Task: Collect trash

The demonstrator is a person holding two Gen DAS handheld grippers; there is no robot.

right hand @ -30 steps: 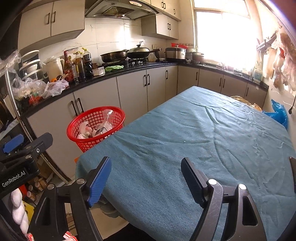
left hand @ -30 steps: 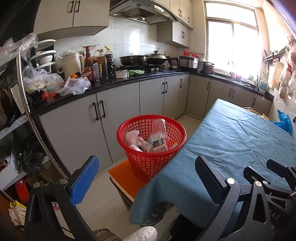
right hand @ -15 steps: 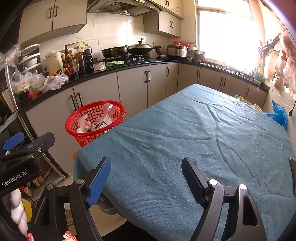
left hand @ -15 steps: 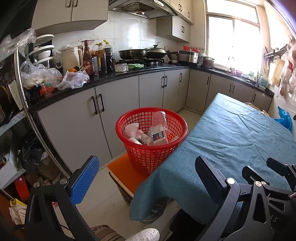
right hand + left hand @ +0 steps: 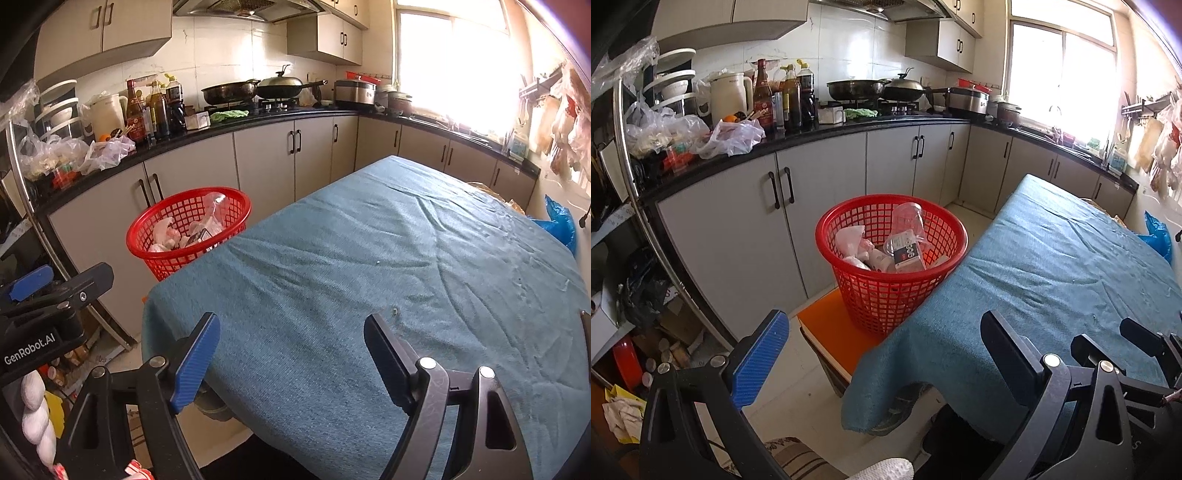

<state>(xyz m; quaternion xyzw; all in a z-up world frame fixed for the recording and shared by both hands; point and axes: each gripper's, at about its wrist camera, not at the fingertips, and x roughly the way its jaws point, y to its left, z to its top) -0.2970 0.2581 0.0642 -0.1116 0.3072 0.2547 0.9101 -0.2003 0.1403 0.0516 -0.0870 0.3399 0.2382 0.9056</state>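
A red mesh basket (image 5: 892,291) stands on an orange stool (image 5: 827,326) beside the table's near-left corner; it also shows in the right wrist view as the red basket (image 5: 162,254). Inside lie a clear plastic cup (image 5: 907,221), a small box (image 5: 908,254) and crumpled white wrappers (image 5: 849,240). My left gripper (image 5: 882,341) hangs open over the floor and the table corner, short of the basket, with nothing between its fingers. My right gripper (image 5: 291,341) is open above the blue tablecloth (image 5: 388,266), also with nothing in it.
Grey cabinets under a black counter (image 5: 820,129) run behind the basket, crowded with bottles, a kettle, pans and plastic bags. A metal rack (image 5: 631,177) stands at the left, with clutter on the floor below. A blue bag (image 5: 561,221) lies beyond the table's far right.
Both views have tipped slightly downward, so the basket and table sit a little higher in frame. Both grippers stay open with nothing held.
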